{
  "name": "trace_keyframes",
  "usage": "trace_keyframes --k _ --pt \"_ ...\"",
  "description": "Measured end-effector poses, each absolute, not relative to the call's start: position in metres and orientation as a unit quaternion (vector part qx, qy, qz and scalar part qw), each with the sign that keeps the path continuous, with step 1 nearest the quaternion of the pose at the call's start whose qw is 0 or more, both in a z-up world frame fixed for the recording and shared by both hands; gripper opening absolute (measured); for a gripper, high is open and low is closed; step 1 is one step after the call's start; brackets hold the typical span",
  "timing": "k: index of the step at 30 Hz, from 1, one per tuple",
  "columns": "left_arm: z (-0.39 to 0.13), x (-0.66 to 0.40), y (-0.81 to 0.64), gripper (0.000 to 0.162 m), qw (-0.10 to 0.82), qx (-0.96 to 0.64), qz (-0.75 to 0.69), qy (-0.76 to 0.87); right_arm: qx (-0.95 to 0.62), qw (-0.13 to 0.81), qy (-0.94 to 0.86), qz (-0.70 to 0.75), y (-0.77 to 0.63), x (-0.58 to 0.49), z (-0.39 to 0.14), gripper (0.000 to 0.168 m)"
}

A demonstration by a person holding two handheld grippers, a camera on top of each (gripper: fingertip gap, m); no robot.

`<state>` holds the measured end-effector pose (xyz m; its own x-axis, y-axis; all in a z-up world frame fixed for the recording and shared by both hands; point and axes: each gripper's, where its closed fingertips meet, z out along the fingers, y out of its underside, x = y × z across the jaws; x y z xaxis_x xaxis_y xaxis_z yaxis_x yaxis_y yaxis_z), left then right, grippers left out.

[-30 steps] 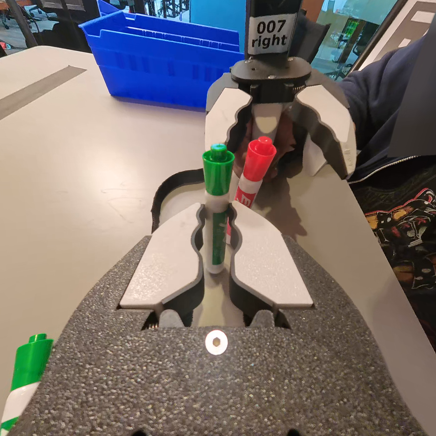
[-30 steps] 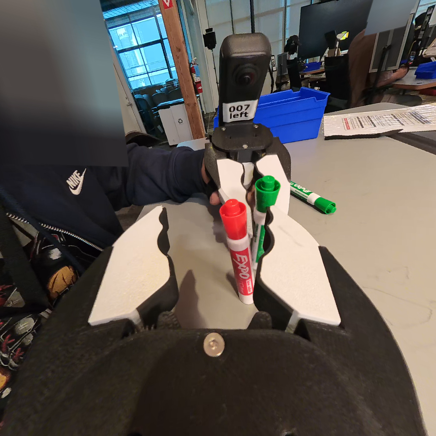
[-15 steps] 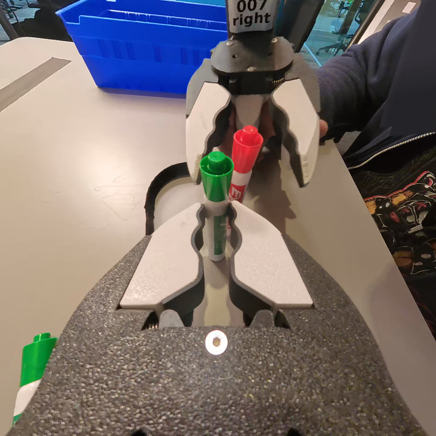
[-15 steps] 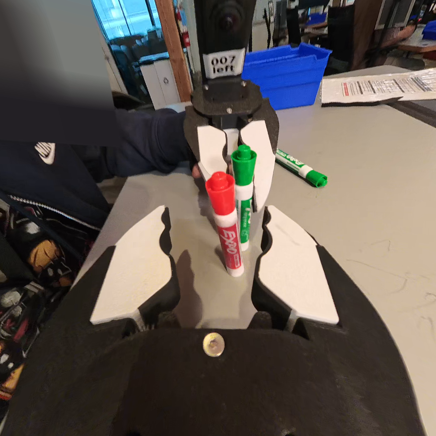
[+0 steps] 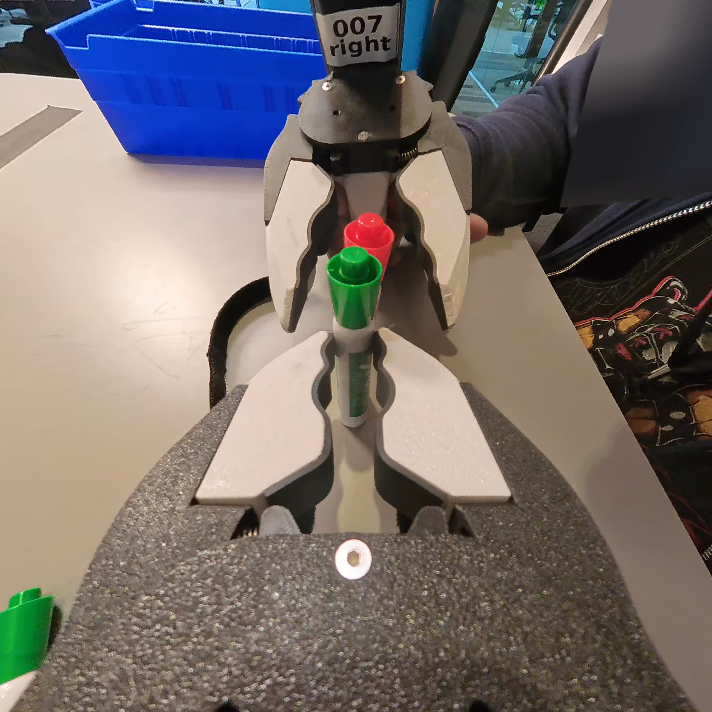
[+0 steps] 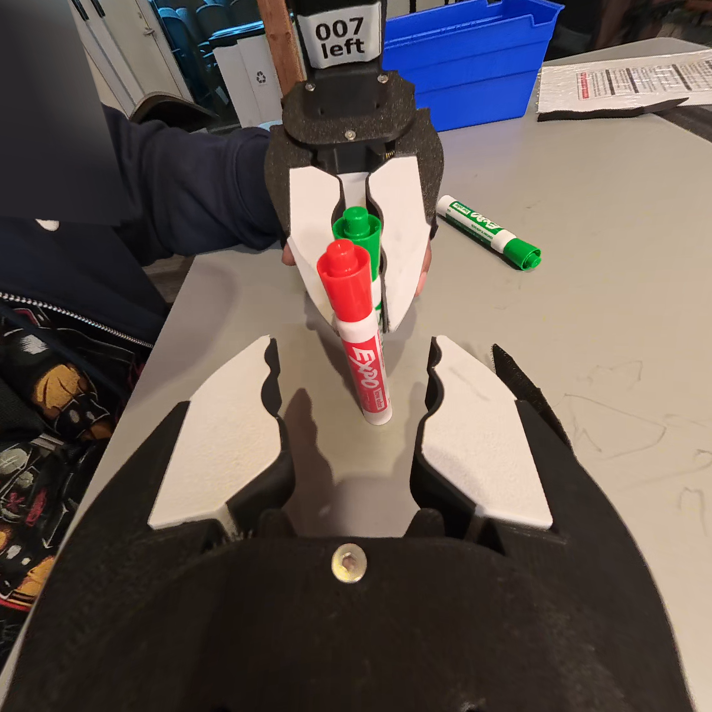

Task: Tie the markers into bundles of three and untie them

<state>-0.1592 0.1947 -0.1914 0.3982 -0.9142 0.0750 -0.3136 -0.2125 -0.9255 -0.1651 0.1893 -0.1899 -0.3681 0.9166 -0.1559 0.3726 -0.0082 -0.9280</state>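
While the left gripper [image 5: 353, 343] pinched the upright green marker [image 5: 353, 346], the right gripper [image 6: 350, 343] stood spread.
The red marker [image 6: 360, 339] stood upright on the table [image 6: 578, 327], beside the green marker.

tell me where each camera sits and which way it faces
Left wrist view: sits on the left gripper, looks along the table at the right gripper; a dark sleeve shows.
Right wrist view: sits on the open right gripper, looks back at the left gripper; a sleeve shows.
Shared: the upright green marker, red marker, blue bin.
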Motion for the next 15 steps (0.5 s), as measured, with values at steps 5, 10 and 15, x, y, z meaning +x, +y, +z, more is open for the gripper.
trace_keyframes --k 5,10,15 --pt "-0.1914 -0.1583 0.1944 0.019 0.452 -0.702 -0.332 0.439 -0.496 0.264 -0.65 0.511 0.1893 -0.165 -0.1898 0.075" --pt "-0.1914 -0.1575 0.195 0.019 0.454 -0.701 -0.33 0.439 -0.496 0.261 -0.65 0.513 0.1885 -0.1648 -0.1901 0.074" --pt "-0.1915 -0.1574 0.1953 0.019 0.455 -0.701 -0.329 0.439 -0.497 0.26 -0.649 0.513 0.1887 -0.1645 -0.1901 0.075"
